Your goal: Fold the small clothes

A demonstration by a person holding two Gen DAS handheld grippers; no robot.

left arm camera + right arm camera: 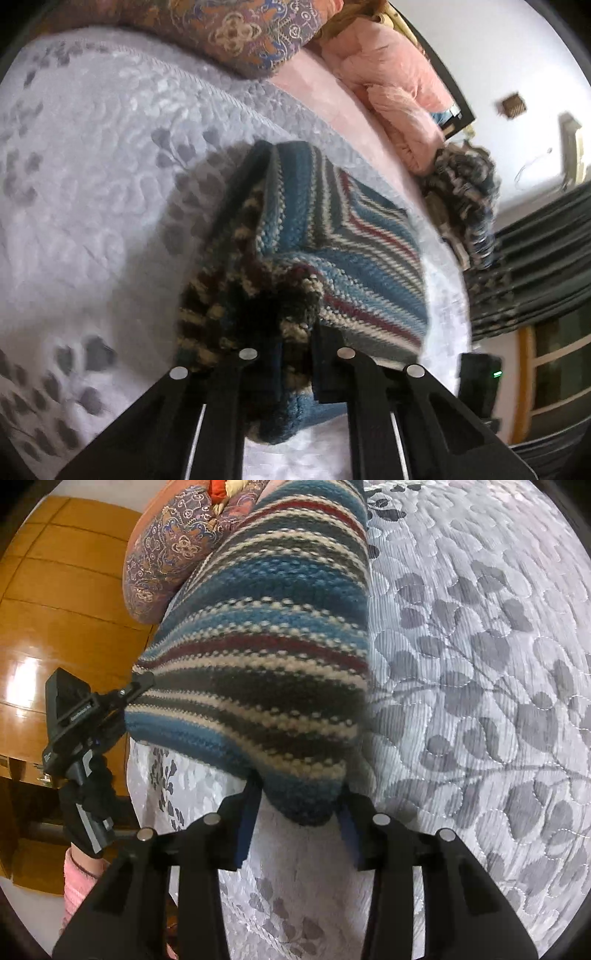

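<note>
Both grippers, left (295, 369) and right (299, 812), have their fingers clamped on corners of the striped knit garment (266, 646), lifted above the bed (480, 664), so folding looks barely halfway.

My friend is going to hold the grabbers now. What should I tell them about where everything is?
Left gripper: shut on a bunched corner of the striped knit garment.
Right gripper: fingers either side of another corner of the same garment; it looks pinched, though the contact is hard to see.
The garment hangs between the two grippers, lifted over the grey leaf-print bedspread. A patterned pillow and pink bedding lie at the far end of the bed.
Done: garment picked up by two corners.
Left: lay it flat on the bedspread and make the folds. No finished fold shows yet.
</note>
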